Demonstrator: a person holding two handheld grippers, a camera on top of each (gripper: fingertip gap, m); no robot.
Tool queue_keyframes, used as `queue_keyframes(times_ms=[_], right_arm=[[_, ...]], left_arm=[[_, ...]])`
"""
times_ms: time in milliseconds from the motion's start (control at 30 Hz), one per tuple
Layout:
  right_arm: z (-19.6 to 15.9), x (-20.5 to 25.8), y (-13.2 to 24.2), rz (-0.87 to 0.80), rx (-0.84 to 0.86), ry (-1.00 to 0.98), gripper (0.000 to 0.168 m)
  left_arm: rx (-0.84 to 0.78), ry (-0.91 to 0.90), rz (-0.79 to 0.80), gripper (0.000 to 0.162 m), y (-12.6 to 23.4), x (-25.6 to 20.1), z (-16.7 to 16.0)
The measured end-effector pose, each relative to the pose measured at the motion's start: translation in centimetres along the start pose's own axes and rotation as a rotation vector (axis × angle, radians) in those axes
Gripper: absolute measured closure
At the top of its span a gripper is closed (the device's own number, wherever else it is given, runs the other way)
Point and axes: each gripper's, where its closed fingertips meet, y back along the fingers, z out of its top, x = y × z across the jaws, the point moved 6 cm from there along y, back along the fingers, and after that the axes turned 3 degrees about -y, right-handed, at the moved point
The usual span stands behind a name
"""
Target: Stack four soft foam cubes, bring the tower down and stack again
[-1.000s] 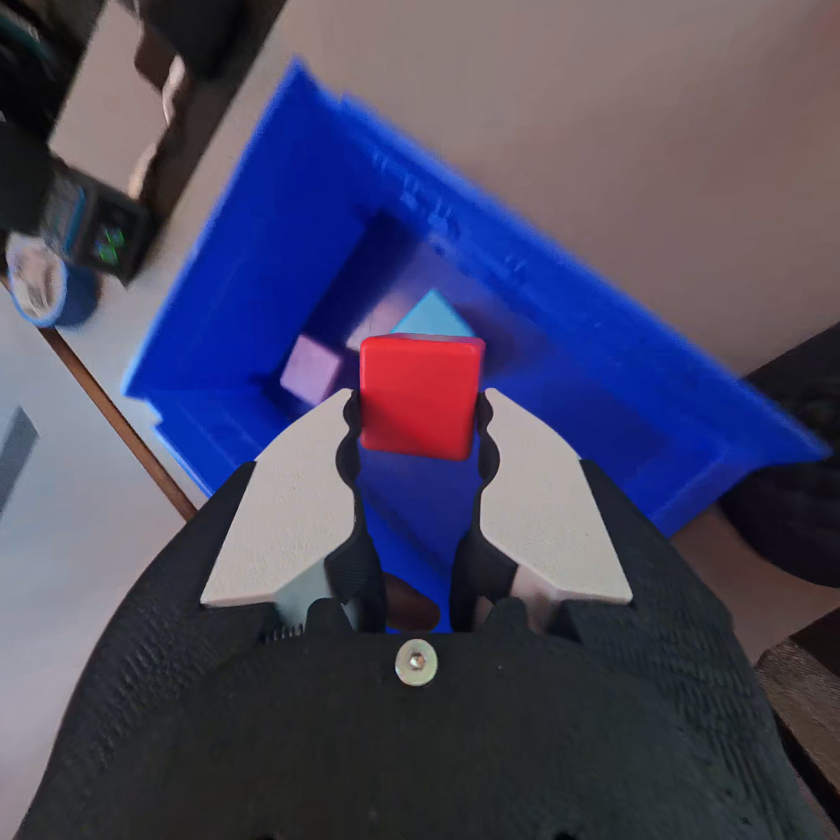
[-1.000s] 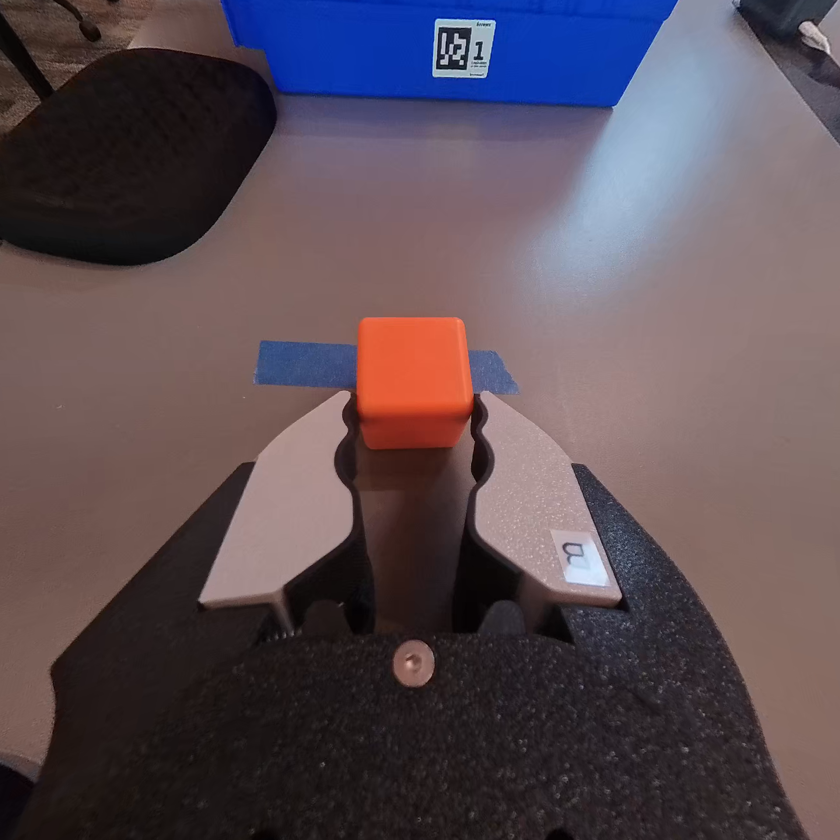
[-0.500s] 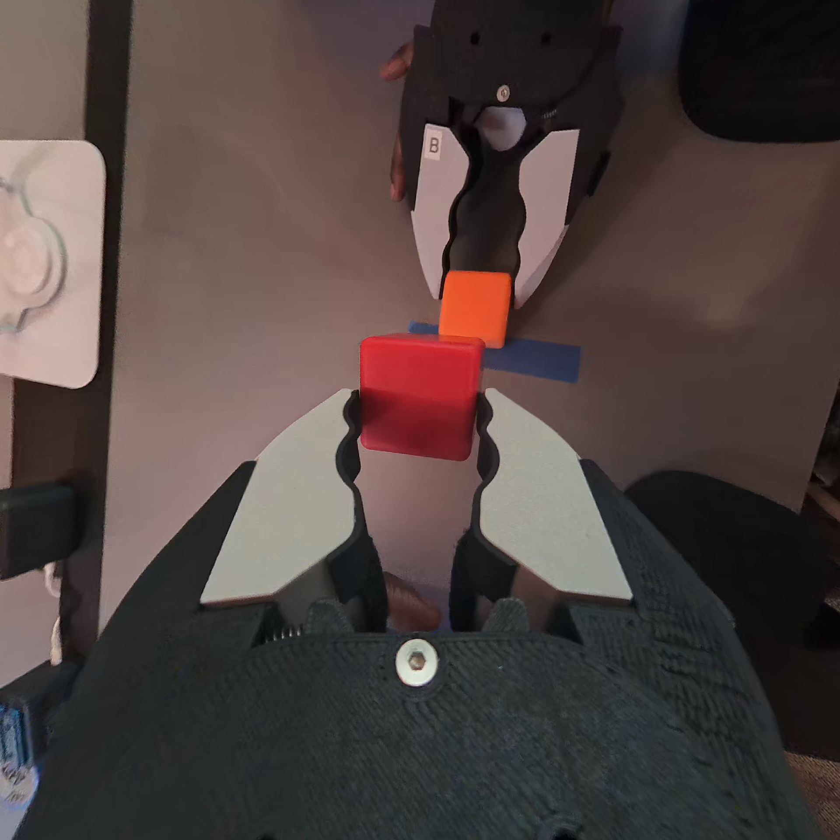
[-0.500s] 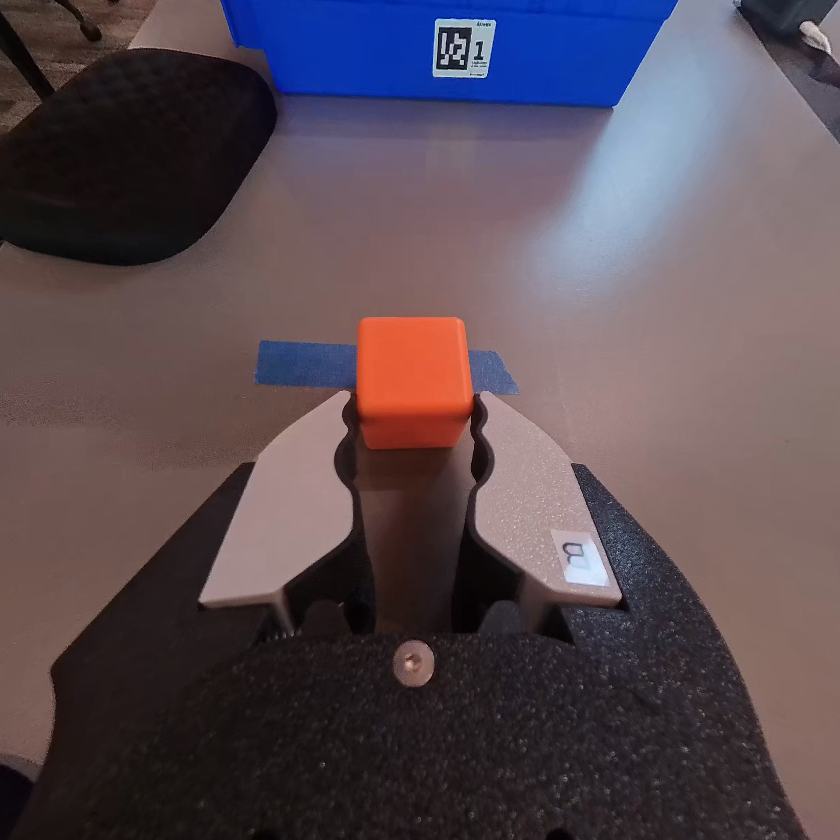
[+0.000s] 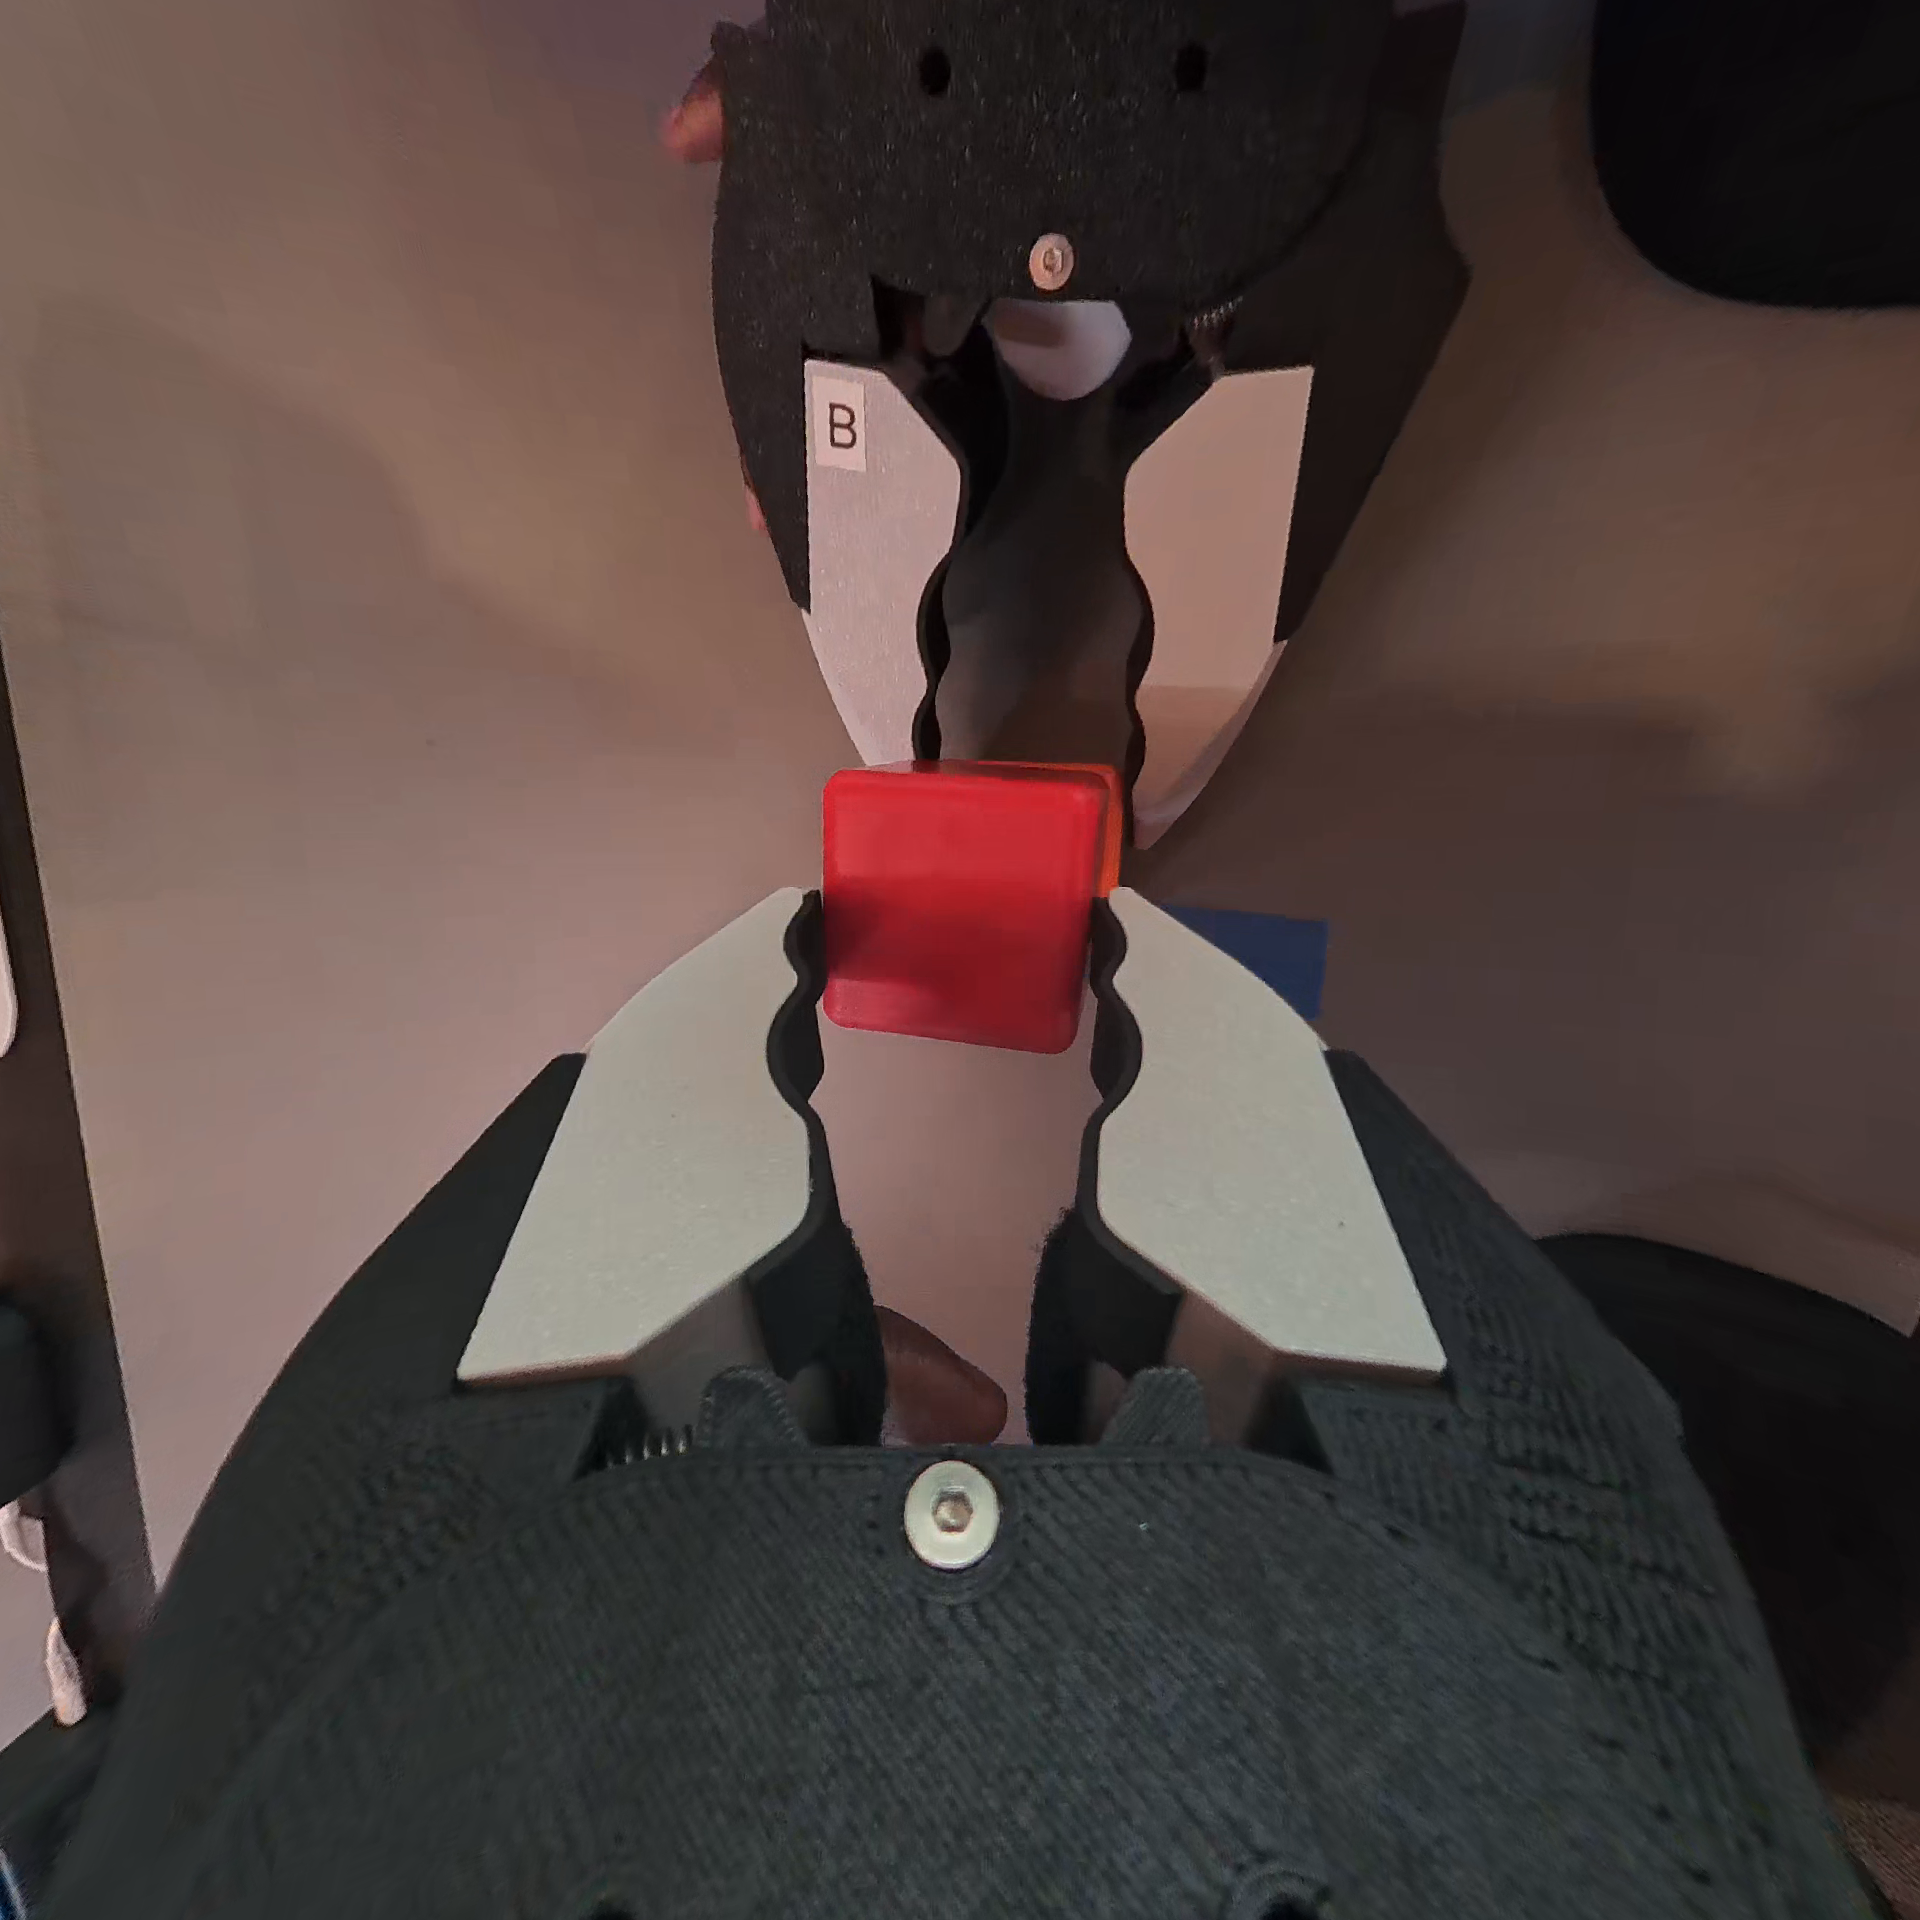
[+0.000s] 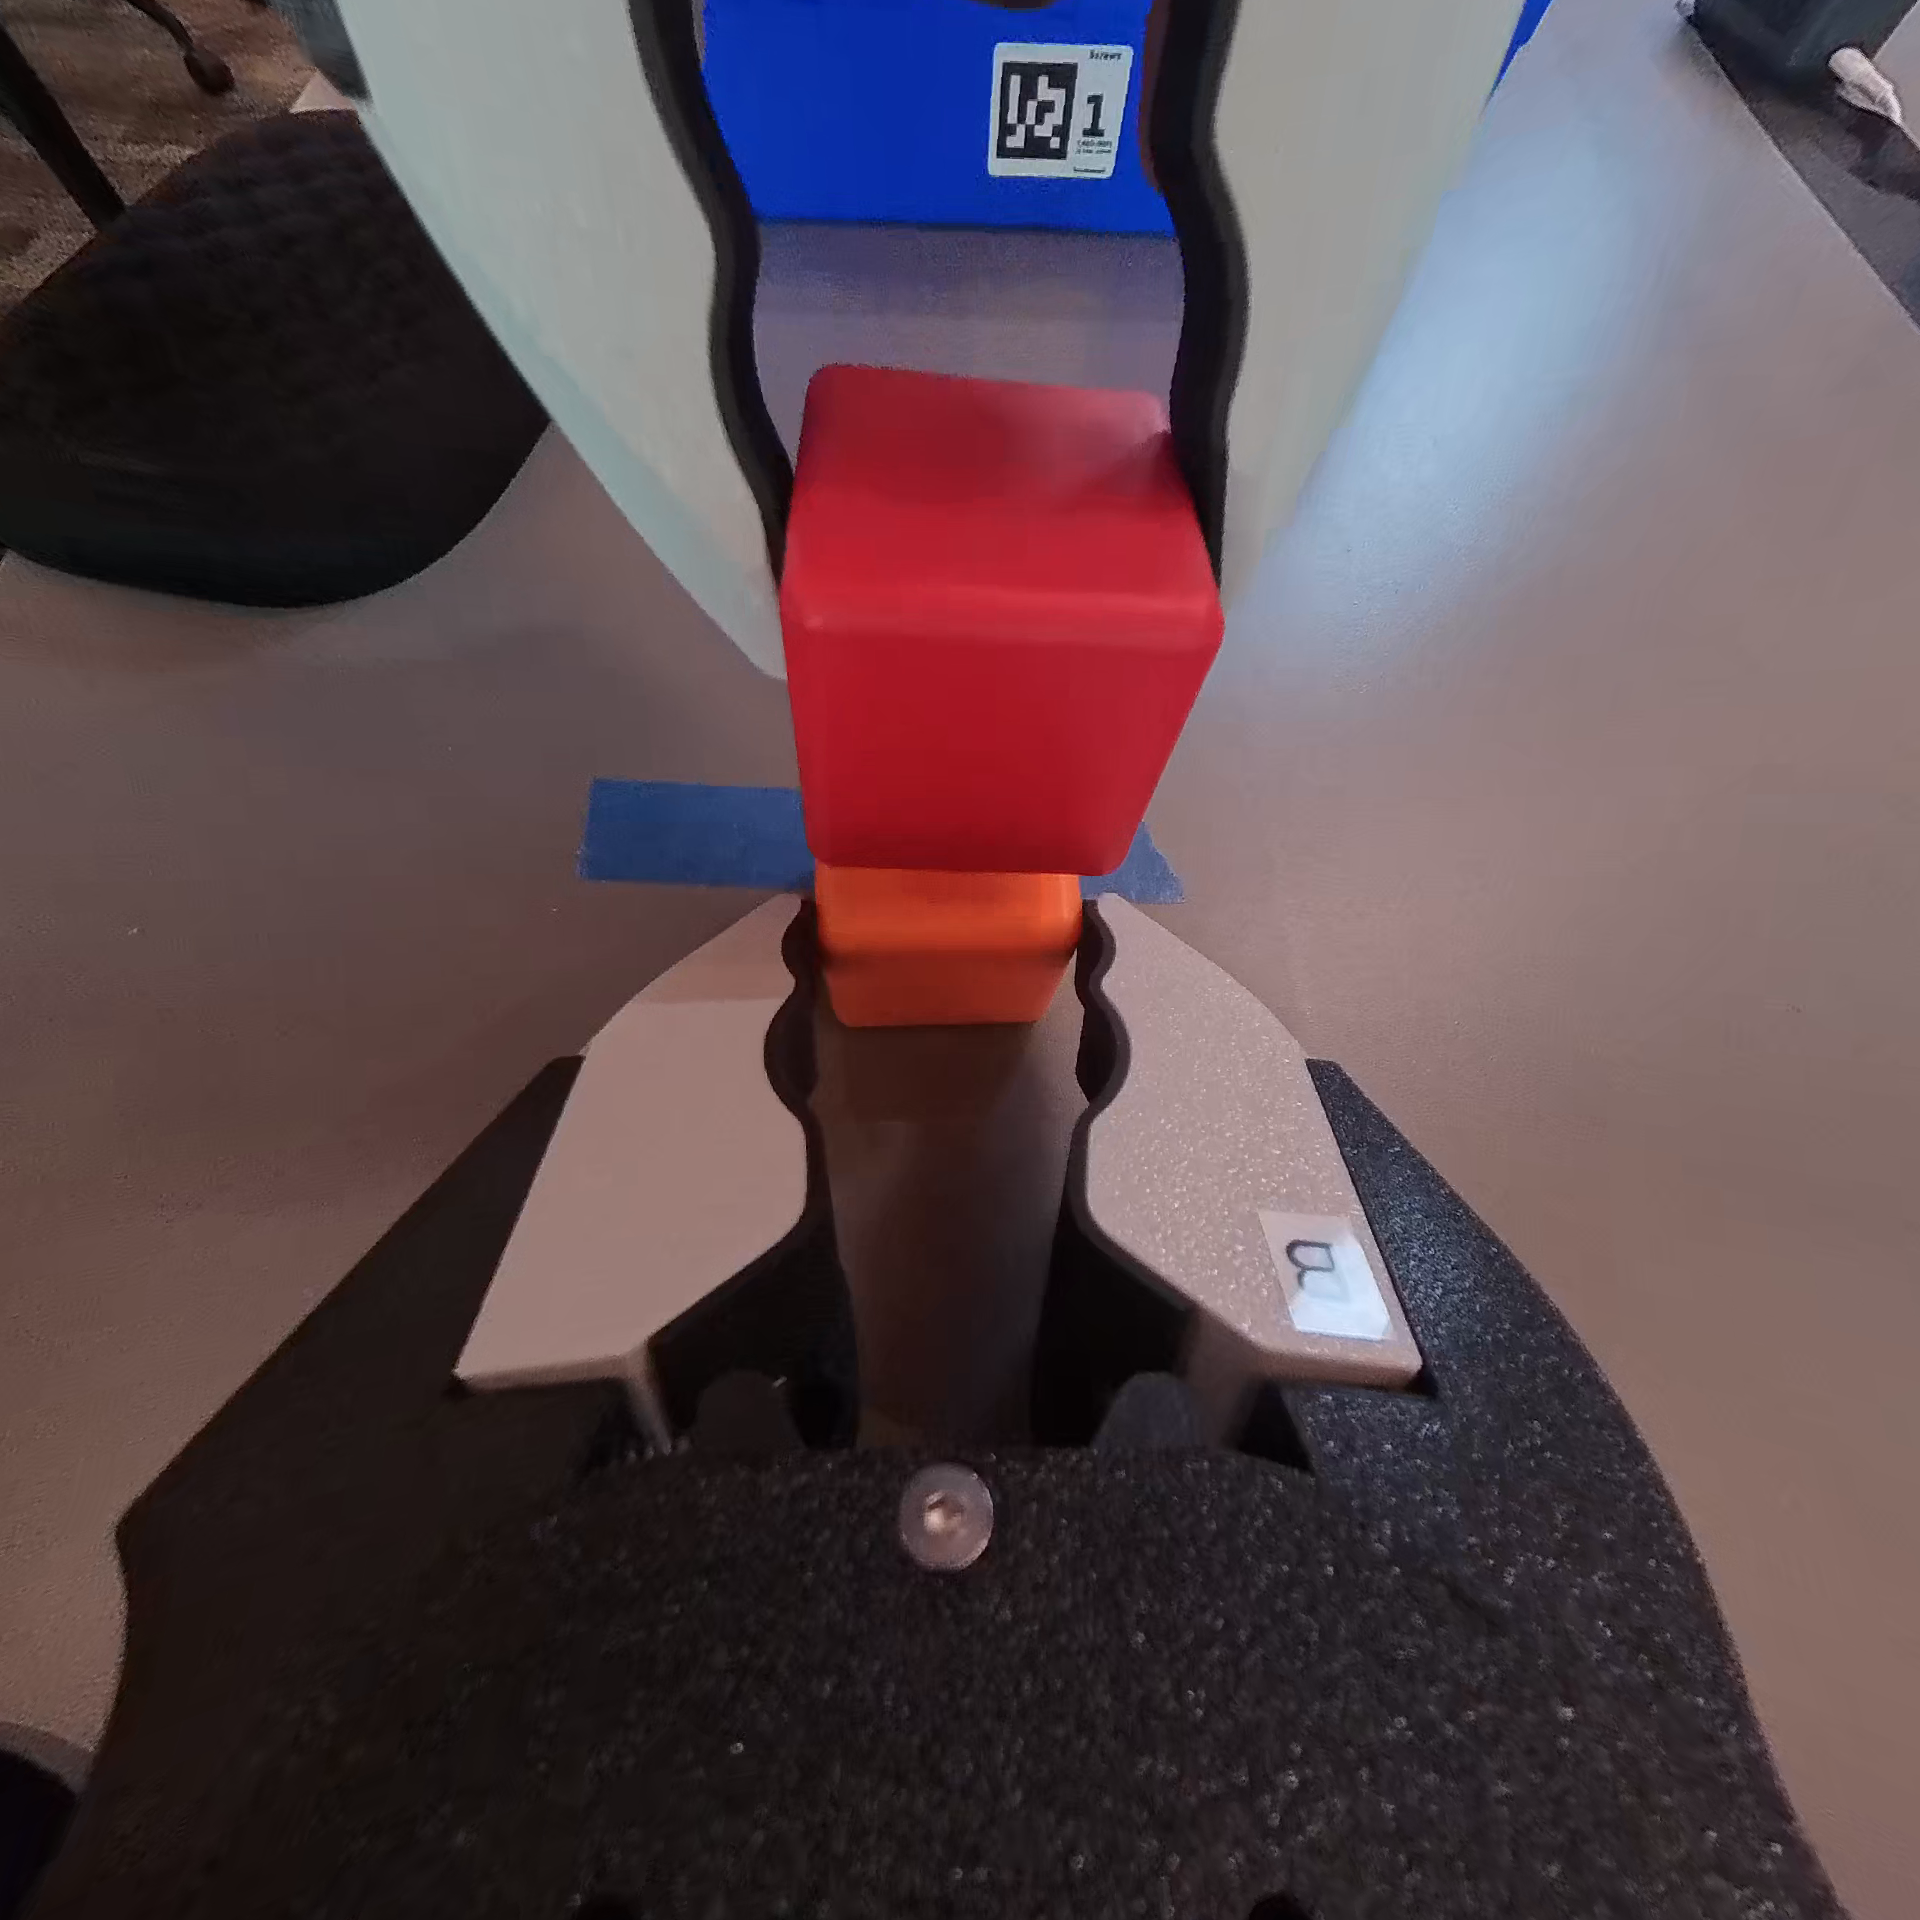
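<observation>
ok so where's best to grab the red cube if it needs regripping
Grip the red cube by its two flat opposite side faces, coming from above as the left hand-held gripper does; the orange cube blocks its underside, and the foam probably squashes.

Both wrist cameras sit close to the blue tape strip (image 6: 691, 831), facing each other across it: the left looks steeply down, the right low toward the blue bin (image 6: 883, 135); both share the 2 cubes, probably stacked.

A grey-brown table (image 6: 1558, 675) carries blue tape (image 6: 686, 831), an orange cube (image 6: 945, 951) and a blue bin (image 6: 883, 114).
</observation>
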Motion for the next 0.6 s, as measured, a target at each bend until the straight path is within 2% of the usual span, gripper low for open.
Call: queue_keyframes(times_ms=[500, 600], right_arm=[[0.05, -0.13, -0.05, -0.003, -0.002, -0.008, 0.121], [0.92, -0.34, 0.55, -0.021, -0.087, -0.031, 0.106]], left_arm=[[0.057, -0.025, 0.027, 0.113, -1.09, -0.5, 0.07], [0.058, -0.023, 0.028, 0.112, -1.1, -0.5, 0.09]])
